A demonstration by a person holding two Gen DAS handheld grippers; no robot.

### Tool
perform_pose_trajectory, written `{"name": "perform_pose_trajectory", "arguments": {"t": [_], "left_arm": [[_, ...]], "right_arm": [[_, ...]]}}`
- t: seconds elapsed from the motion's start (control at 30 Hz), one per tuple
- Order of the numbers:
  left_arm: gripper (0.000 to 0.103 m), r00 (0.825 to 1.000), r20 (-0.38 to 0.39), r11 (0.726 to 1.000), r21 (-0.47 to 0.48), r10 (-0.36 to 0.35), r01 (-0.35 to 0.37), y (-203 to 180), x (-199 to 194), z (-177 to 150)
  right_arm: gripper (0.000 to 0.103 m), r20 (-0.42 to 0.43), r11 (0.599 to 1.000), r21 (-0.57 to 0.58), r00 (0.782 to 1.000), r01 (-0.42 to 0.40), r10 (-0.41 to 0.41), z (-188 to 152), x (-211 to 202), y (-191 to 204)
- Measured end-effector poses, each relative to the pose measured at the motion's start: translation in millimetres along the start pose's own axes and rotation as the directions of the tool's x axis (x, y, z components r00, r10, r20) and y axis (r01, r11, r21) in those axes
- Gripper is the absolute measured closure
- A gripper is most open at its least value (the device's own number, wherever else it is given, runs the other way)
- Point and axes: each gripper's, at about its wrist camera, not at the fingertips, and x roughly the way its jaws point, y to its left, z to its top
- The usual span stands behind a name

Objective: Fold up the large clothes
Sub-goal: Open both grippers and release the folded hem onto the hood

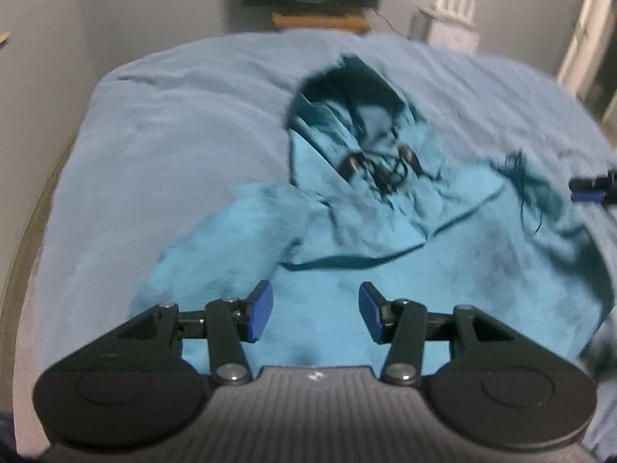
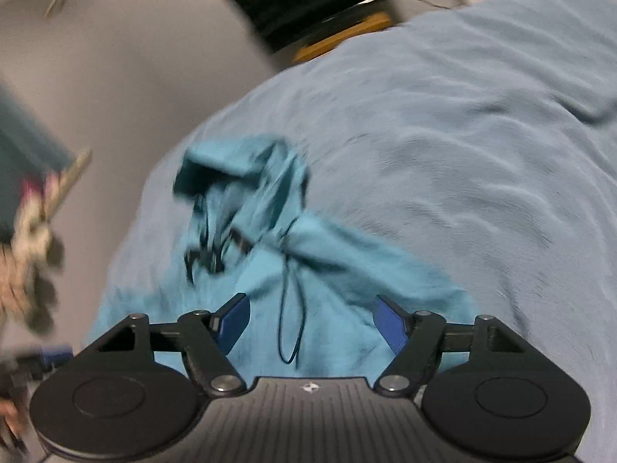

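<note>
Left wrist view: your left hand-held gripper [image 1: 315,312] hovers with jaws spread and empty over the turquoise hoodie [image 1: 347,239], which lies rumpled on the bed's pale blue blanket [image 1: 173,123], hood [image 1: 347,88] toward the far wall.

Right wrist view: your right hand-held gripper [image 2: 311,324] is likewise agape, grasping nothing; a dark drawstring [image 2: 289,308] seems, through blur, to trail across the cloth between its fingers.
</note>
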Motion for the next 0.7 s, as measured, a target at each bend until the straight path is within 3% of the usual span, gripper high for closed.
{"name": "perform_pose_trajectory", "arguments": {"t": [0.13,0.23,0.33,0.5,0.53,0.63,0.7], "left_arm": [[0.056,0.997,-0.024,0.995,0.075,0.072,-0.070,-14.3,49.8,7.9],[0.056,0.989,-0.031,0.985,0.099,0.145,-0.141,-9.7,88.8,16.9],[0.056,0.978,-0.044,0.974,0.105,0.206,-0.200,2.1,127.0,23.8],[0.056,0.974,-0.015,0.967,0.124,0.225,-0.222,19.2,161.6,25.9],[0.056,0.974,-0.006,0.968,0.117,0.225,-0.223,21.4,163.7,27.2],[0.056,0.981,0.009,0.979,0.065,0.193,-0.193,30.7,161.6,36.2],[0.056,0.986,0.025,0.985,0.054,0.162,-0.163,34.5,153.7,44.1]], "right_arm": [[0.035,-0.021,0.971,-0.220,0.994,0.098,-0.105,-0.6,44.4,38.0],[0.037,-0.010,0.938,-0.294,0.980,0.186,-0.197,7.6,78.7,47.9],[0.042,-0.013,0.920,-0.290,0.960,0.264,-0.280,15.4,110.9,36.2],[0.042,-0.027,0.948,-0.186,0.963,0.258,-0.267,21.6,133.3,-1.1],[0.043,-0.029,0.951,-0.169,0.963,0.259,-0.268,21.9,134.0,-7.4],[0.029,-0.034,0.953,-0.149,0.962,0.264,-0.272,22.2,131.5,-22.1],[0.034,-0.036,0.959,-0.145,0.967,0.243,-0.250,24.6,122.3,-24.8]]}}
